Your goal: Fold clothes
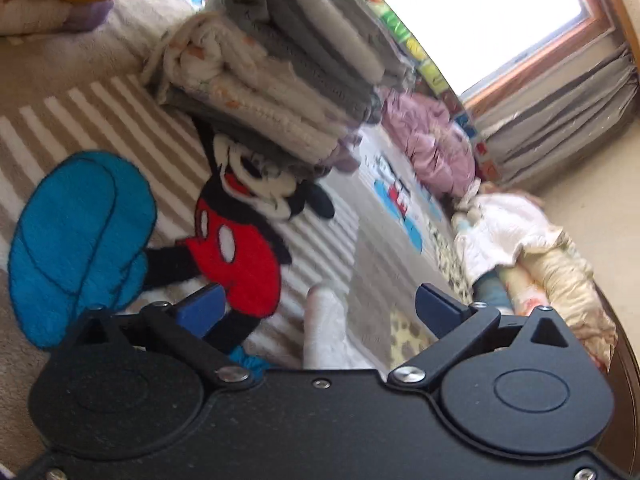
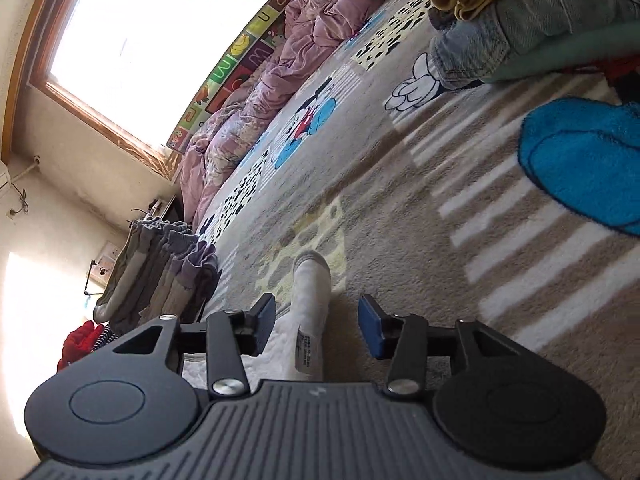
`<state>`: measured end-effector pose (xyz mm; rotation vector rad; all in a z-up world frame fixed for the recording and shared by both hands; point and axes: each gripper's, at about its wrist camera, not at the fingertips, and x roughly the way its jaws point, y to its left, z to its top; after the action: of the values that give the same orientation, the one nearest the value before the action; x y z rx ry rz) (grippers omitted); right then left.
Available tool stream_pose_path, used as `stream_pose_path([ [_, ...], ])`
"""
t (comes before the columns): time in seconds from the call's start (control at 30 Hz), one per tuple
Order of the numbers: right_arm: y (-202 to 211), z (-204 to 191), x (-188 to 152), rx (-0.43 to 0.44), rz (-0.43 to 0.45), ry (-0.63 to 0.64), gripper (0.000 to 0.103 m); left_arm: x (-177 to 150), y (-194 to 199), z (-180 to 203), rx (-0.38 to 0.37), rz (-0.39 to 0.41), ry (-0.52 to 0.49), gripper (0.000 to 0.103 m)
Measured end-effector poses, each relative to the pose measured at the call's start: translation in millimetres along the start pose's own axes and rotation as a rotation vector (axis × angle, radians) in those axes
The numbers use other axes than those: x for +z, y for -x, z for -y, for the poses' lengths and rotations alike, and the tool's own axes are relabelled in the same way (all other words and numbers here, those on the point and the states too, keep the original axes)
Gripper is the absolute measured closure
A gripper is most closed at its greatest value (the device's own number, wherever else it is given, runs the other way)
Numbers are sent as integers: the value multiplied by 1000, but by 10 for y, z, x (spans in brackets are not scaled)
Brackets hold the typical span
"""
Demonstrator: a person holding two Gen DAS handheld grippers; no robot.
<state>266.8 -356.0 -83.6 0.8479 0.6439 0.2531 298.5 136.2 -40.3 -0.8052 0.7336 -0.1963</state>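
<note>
Grippers first: our left gripper stands wide open with nothing between its blue pads, and our right gripper is open as well, less widely, also holding nothing. A white garment lies flat on the blanket directly below both; in the right wrist view a narrow part of it runs forward between the fingers, a printed label showing near the tool body, and its rounded end stops just past the fingertips. In the left wrist view the same white strip sits in the gap, touching neither pad as far as we can tell. Ahead of the right gripper the striped and patterned blanket lies bare for a good stretch, giving us open room forward. To that side's right sits a blue patch, and beyond it a pile of denim and green clothes. To the left, near the blanket's edge, folded grey trousers hang over the side. Ahead of the left gripper the mouse figure is woven into the blanket, and a tall folded stack rests on its head. Farthest off, a crumpled pink quilt runs along the wall under the window.
</note>
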Motion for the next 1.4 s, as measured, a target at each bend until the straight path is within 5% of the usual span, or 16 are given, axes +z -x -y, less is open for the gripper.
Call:
stream_pose_path([
  [0.07,-23,-87,-29,-9,-15,44,41,24,-103,87,-15,-65,-47,30],
  [0.17,-52,-221,-74,-21,-33,117,40,-21,-201,266,-14,-111,-132,30],
  [0.23,-80,-225,-90,-24,-39,132,43,-51,-346,251,-10,-144,-140,43],
  [0.27,-106,-187,-90,-22,-47,117,49,-59,-413,192,-21,-156,-109,77],
  [0.3,-132,-141,-87,-19,-55,97,58,-67,-479,129,-32,-168,-75,95],
  [0.4,-204,115,-71,86,-89,-70,81,-94,-518,-110,-270,-171,177,98],
  [0.47,-233,390,-89,257,-94,-325,86,-139,-463,-219,-465,-157,357,98],
  [0.53,-276,668,-207,466,-79,-634,89,-174,-425,-313,-548,-136,461,98],
  [0.67,-285,808,-280,486,-57,-745,90,-240,-575,-548,-387,-198,577,98],
  [0.93,-244,492,-204,189,-45,-430,96,-259,-641,-634,-308,-226,642,96],
  [1.0,-239,429,-204,150,-39,-383,96,-178,-597,-562,-301,-228,588,87],
  [1.1,-155,295,-196,80,-8,-286,85,-1,-229,-156,-118,-98,247,44],
  [1.13,-116,242,-184,58,3,-236,81,18,-159,-3,-83,-75,141,43],
  [1.23,-44,89,-149,2,36,-89,60,-40,-122,350,-40,-33,-128,48],
  [1.3,-23,-7,-128,-28,56,-1,59,-116,-245,493,60,-30,-274,80],
  [1.4,10,-150,-96,-73,87,130,59,-228,-480,244,46,-106,-222,94],
])
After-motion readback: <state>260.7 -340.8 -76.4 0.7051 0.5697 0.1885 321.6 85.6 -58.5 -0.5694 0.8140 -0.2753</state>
